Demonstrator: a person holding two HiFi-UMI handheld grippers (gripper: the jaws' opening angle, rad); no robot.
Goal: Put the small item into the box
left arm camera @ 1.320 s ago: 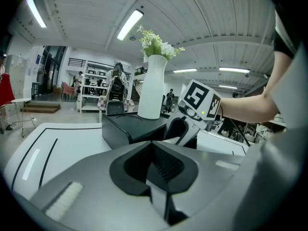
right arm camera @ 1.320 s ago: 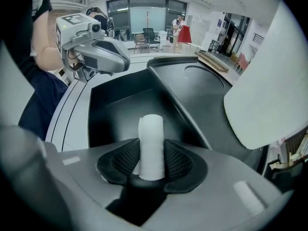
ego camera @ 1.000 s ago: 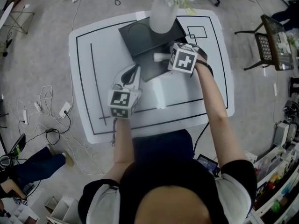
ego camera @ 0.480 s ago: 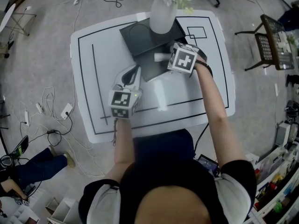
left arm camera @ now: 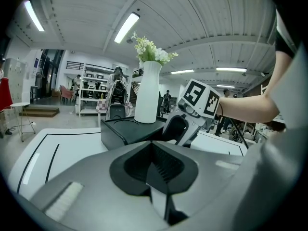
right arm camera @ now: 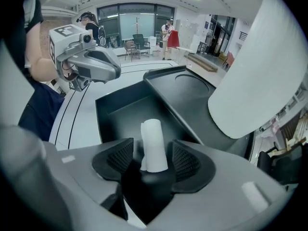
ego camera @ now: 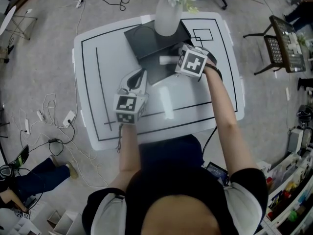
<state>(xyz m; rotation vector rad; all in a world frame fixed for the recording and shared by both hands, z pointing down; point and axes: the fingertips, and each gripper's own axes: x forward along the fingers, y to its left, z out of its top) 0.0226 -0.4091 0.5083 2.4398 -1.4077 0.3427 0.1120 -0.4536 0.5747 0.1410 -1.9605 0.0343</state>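
White vase [ego camera: 166, 21] on box [ego camera: 146, 62]; right tongs [right arm camera: 154, 159] just widened around roll [right arm camera: 154, 141], left tongs [left arm camera: 159, 170] closed.

This looks like an open robotics lab or workshop hall. A white table [ego camera: 98, 82] marked with black lines stands on grey carpet. Loose cables [ego camera: 51, 104] and a power strip [ego camera: 68, 115] lie left of it, storage shelves [left arm camera: 91, 97] stand beyond it, and strip lights [left arm camera: 126, 27] run overhead.

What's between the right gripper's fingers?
In the right gripper view, a small white roll over the black box; the right gripper has just been opening its fingers, clear of it.
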